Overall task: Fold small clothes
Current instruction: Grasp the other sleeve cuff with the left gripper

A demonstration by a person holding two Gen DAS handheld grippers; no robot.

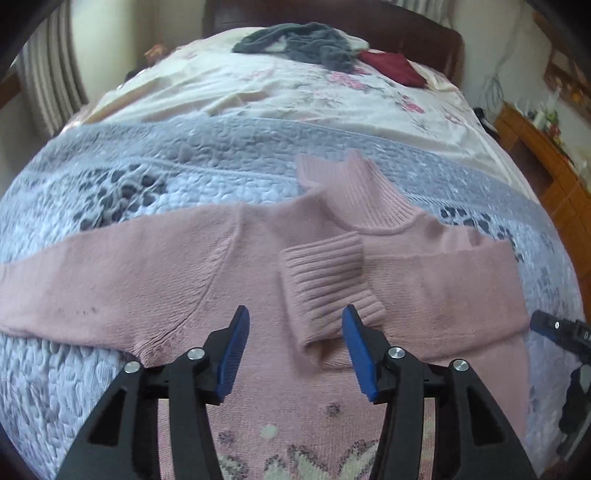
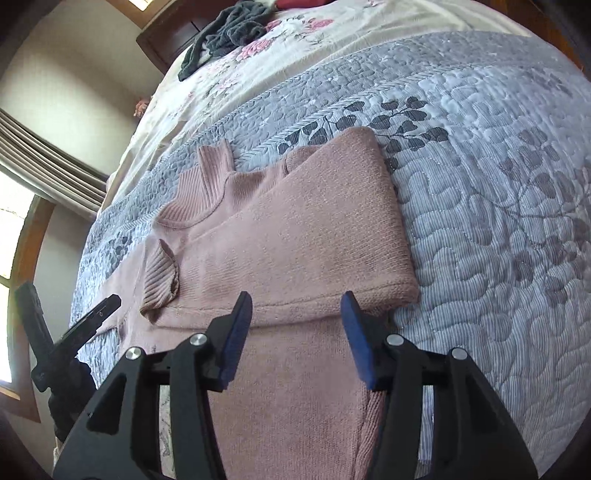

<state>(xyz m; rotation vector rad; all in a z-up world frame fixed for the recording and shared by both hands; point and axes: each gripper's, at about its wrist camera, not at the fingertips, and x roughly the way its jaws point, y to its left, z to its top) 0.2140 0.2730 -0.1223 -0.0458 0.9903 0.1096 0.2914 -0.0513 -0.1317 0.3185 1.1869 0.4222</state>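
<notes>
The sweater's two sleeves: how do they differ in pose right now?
The right sleeve is folded across the chest, its ribbed cuff lying near the collar; the left sleeve lies stretched straight out on the quilt, unfolded. Both are the same pink knit, lying flat, neither gripped.

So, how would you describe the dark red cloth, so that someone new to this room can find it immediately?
Look at the bed and follow it to the far end, by the dark headboard. There, on the flowered sheet, the dark red cloth lies just right of a crumpled grey garment. It is the only deep red item; the pink sweater lies much nearer.
</notes>
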